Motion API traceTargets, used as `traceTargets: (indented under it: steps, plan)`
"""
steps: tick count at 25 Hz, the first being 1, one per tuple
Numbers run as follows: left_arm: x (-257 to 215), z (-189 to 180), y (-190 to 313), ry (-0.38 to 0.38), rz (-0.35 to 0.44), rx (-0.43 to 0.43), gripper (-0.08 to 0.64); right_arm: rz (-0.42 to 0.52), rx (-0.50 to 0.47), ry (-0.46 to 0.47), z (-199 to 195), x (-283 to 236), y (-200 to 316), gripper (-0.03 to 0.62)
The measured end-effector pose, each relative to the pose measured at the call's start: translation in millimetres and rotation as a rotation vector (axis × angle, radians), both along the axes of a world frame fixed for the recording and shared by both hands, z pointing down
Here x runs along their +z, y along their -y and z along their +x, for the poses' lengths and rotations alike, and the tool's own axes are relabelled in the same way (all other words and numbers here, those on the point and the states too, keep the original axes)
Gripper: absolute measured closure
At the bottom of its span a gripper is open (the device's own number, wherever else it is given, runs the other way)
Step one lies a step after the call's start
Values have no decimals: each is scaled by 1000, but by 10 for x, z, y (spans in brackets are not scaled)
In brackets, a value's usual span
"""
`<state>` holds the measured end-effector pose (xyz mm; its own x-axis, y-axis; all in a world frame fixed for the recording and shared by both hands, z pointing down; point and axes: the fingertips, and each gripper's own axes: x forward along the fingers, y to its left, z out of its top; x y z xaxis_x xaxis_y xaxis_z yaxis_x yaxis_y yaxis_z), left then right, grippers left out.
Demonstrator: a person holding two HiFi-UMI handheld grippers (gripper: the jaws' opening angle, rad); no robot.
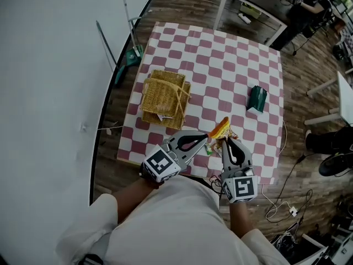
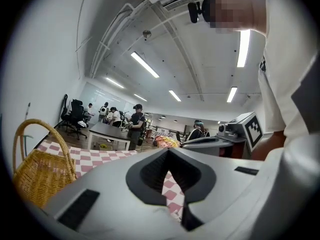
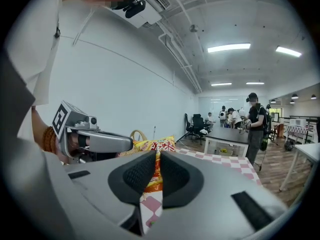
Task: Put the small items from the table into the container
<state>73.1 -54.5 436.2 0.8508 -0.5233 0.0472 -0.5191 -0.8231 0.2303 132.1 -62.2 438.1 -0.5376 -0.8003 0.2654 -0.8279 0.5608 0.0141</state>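
The snack packet [image 1: 222, 127] hangs in the air over the near edge of the checked table [image 1: 231, 59], lower centre of the head view, stretched between both tools. The right gripper [image 1: 225, 141] pinches it: in the right gripper view the yellow wrapper [image 3: 150, 145] stands between the dark pads, which press on it from both sides. The left gripper [image 1: 207, 136] has its tips pressed together and appears to nip the packet's left corner; in the left gripper view the packet [image 2: 167, 142] shows just beyond the meeting tips [image 2: 170, 151].

The wicker basket [image 1: 149, 93] sits up and to the left of the packet, close to the table's left edge, handle folded across its top. Bare cloth lies open between packet and basket. A green packet [image 1: 256, 98] lies to the right, near the right edge, well apart from both. The far half of the cloth is open. Left of the table a narrow floor strip runs along a white wall
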Motion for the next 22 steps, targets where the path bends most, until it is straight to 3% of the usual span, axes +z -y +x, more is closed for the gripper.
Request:
traceTargets:
  steps: [3,9,22]
  plan:
    - [-59,-40,-5,-6,-24,-23,552,3,-9,14,-46,-8,-19,538]
    - [-17,-204,-1,25,17,-60,552,-7,-37,32,-198,56,-18,539]
    - [-14,-963,-109,62,-8,-253,552,-8,-223,53,-962,43,-29,540]
